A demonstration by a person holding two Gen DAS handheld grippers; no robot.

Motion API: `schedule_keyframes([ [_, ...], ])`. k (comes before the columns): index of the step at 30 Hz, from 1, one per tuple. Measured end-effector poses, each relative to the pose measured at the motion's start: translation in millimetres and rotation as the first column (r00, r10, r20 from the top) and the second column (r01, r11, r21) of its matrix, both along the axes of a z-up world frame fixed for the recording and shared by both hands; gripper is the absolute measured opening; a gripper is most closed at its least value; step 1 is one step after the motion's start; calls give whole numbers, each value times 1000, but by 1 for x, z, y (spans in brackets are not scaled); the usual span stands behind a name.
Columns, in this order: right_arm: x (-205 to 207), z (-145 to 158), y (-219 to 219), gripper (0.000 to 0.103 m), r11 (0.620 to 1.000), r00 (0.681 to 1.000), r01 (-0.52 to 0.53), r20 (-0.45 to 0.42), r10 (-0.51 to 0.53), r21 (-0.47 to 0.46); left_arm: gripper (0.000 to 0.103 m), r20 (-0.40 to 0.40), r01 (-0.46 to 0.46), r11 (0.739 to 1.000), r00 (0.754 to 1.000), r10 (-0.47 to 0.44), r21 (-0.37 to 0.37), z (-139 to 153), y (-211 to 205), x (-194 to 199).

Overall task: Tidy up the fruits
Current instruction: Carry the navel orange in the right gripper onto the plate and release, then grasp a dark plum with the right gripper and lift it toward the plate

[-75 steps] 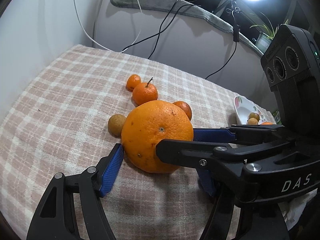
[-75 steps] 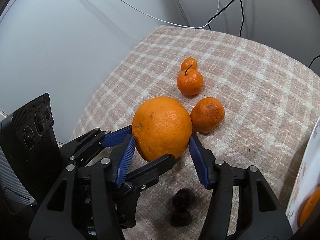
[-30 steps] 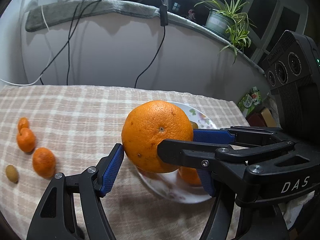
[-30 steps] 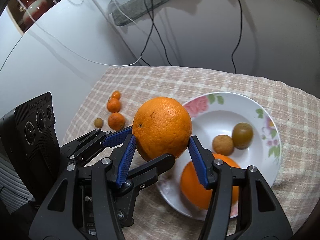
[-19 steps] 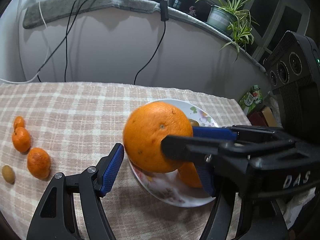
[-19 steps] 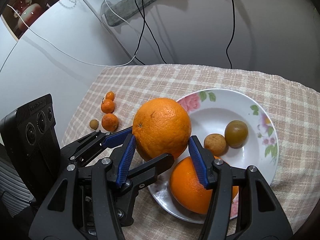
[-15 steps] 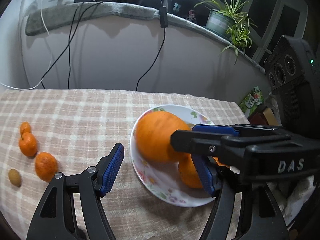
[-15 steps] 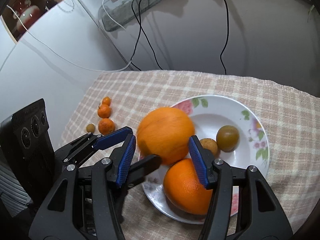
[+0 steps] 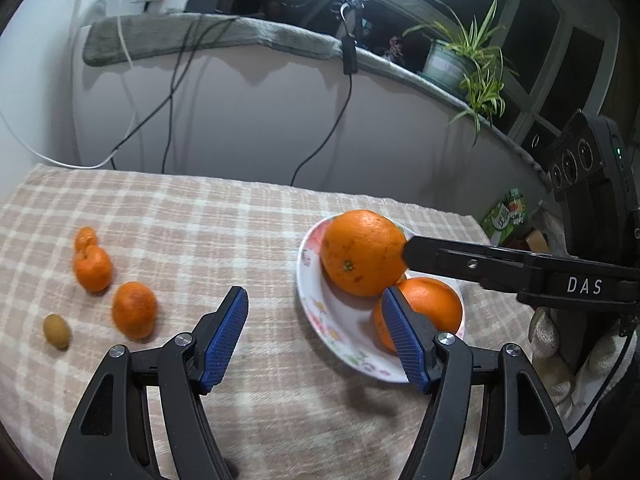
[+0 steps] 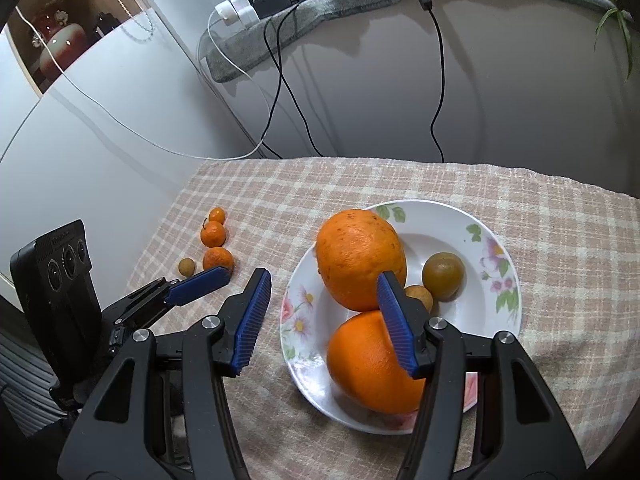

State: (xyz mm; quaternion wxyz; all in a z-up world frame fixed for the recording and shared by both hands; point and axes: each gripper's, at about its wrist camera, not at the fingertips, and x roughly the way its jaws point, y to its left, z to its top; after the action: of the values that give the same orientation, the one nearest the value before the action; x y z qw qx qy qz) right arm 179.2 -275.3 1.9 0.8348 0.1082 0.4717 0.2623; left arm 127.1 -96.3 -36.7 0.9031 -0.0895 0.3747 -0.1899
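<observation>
On the plate: big orange (image 10: 358,258), pitted skin, lies in the floral plate (image 10: 496,308), touching a second orange (image 10: 368,364).
Versus jaws: beyond both pairs of tips, gripped by neither.
Left gripper (image 9: 314,338): jaws wide, hovering over checked cloth (image 9: 224,224).
Right gripper (image 10: 324,320): jaws wide, angled down over the plate.

The tablecloth (image 10: 560,248) was coarse woven checked cloth, matt. The plate (image 10: 440,220) looked like glossy glazed ceramic. The large orange (image 10: 356,256) had dimpled, faintly shiny peel. The right gripper (image 10: 320,320) showed ribbed blue pads (image 10: 250,320) on matt black plastic.
</observation>
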Motion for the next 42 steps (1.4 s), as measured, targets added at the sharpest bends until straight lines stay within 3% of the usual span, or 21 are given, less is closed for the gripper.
schedule_keyframes([
  [11, -30, 11, 14, 58, 1000, 994, -18, 106, 19, -10, 69, -10, -89, 996, 996, 89, 31, -7, 59, -31],
  [17, -48, 11, 41, 65, 994, 986, -89, 137, 96, -61, 69, -36, -180, 983, 983, 181, 32, -16, 101, -46],
  [26, -76, -1, 86, 65, 965, 962, -221, 133, 239, -141, 66, -57, -264, 964, 962, 266, 32, -29, 143, -57],
  [33, -93, -23, 117, 65, 937, 942, -306, 89, 324, -171, 44, -78, -224, 975, 972, 224, 1, -34, 143, -61],
  [35, -95, -29, 123, 65, 931, 938, -322, 77, 338, -171, 43, -84, -189, 982, 979, 187, -18, -34, 136, -62],
  [42, -100, -47, 144, 44, 910, 922, -372, 40, 385, -183, 36, -125, -89, 995, 989, 81, -54, -37, 111, -59],
])
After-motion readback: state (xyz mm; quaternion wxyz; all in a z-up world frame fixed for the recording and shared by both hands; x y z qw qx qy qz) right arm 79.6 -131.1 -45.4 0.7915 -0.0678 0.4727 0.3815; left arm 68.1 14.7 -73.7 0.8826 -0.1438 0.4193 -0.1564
